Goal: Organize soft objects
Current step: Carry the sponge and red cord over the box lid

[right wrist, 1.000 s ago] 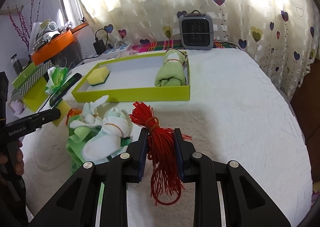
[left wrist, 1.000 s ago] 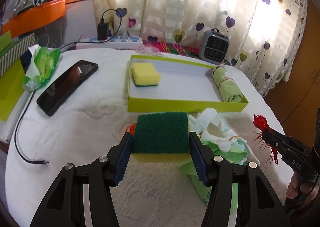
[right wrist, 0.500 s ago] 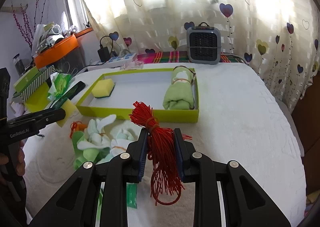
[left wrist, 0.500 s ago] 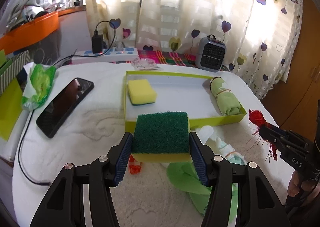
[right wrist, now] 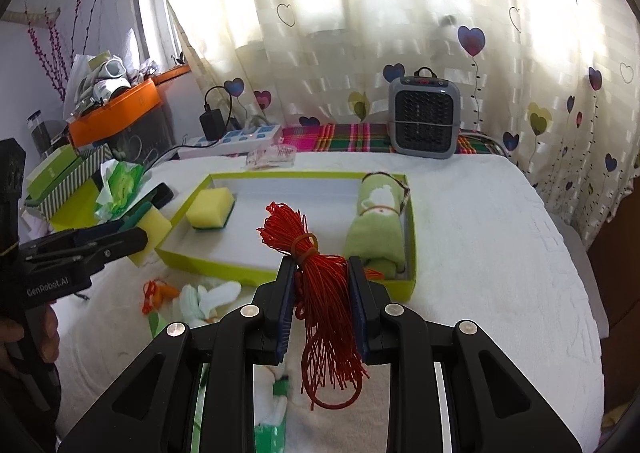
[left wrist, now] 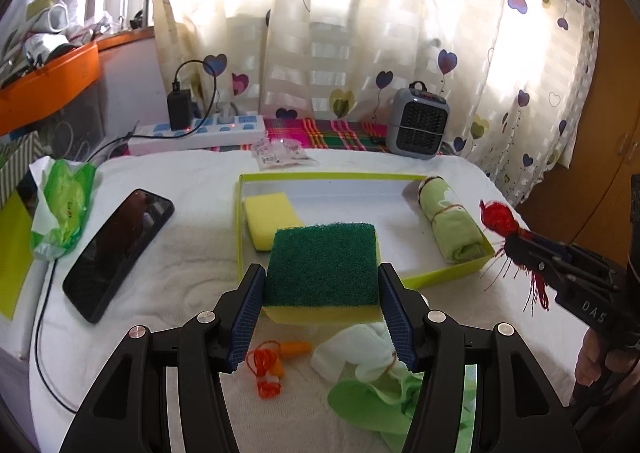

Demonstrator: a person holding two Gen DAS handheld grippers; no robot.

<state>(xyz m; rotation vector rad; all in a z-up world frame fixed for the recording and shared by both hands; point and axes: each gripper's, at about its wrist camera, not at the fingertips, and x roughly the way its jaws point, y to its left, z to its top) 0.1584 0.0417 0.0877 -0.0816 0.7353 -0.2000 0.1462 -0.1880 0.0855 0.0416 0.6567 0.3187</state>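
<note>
1. Far left of the bed: a phone, a crumpled green packet and a power strip behind. None of these looks like part of my job.
2. My left tongs are clamped on a green-topped sponge, pads pressed to both its sides. It hangs in the air just before the near left corner of the green tray.
3. Below the sponge, loose on the bed: an orange cord and a bundle of white and green cloths. My guess is these are left to sort.
4. Inside the tray: a yellow sponge at the left end and a rolled green towel at the right end. Those two look done. The middle is bare.
5. My right tongs stand narrow, gripping a red string bundle by its waist, loops above and tails dangling below. It hovers over the tray's near wall, beside the towel.
6. Tally: two items in, two in my grip near the tray, at least two more on the bed. Roughly a third done, I judge.
</note>
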